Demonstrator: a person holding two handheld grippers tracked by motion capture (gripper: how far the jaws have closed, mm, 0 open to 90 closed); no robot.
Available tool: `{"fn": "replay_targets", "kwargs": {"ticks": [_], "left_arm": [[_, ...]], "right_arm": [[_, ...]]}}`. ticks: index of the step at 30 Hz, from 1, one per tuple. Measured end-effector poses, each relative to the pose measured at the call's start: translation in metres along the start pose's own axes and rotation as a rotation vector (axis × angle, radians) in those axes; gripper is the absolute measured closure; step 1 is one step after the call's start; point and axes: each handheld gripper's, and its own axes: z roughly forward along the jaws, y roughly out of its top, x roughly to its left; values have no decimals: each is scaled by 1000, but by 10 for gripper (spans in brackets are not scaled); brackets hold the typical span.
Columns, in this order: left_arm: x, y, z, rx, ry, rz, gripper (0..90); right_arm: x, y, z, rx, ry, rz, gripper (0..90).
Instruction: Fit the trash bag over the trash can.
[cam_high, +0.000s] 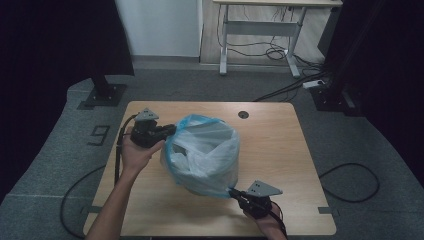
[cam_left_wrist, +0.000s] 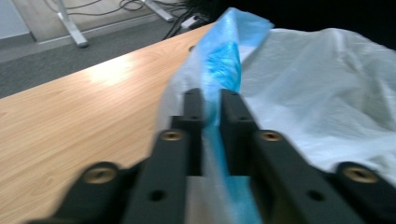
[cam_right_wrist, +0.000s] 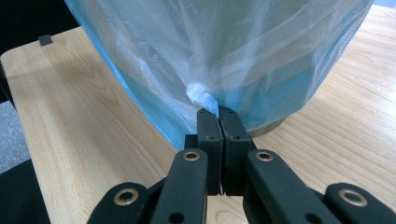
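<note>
Your thin, crinkly blue-and-white plastic bag (cam_high: 202, 152) lines a round bin. L gripper (cam_high: 167, 131) clamps its rim; R gripper (cam_high: 234, 192) pinches its lower film.

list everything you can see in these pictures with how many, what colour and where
plastic bag: one, translucent white with a blue rim, draped over a bin mid-table
bin: one, mostly hidden, base edge shows under the bag
table: one, light wood, centre
cable hole: one, dark, far edge of the table
desk frame: one, grey legs, by the far wall
floor cables: several, black, on grey carpet
left gripper: one, black, shut on the bag's left rim
right gripper: one, black, shut on the bag's near lower edge
left hand: one, left of the bag
</note>
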Motion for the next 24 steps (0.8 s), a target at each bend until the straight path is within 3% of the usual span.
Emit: {"fn": "replay_targets", "kwargs": {"ticks": [5, 12, 18, 24], "left_arm": [[8, -4, 5, 4, 3, -1, 900], [6, -6, 2, -26, 35, 21, 900], [20, -7, 3, -25, 56, -15, 900], [34, -12, 19, 6, 56, -50, 900]], "right_arm": [[-2, 2, -2, -10, -7, 3, 876], [-2, 3, -3, -14, -12, 2, 876], [-3, 9, -5, -30, -17, 1, 876], [-5, 16, -4, -48, -15, -2, 874]]}}
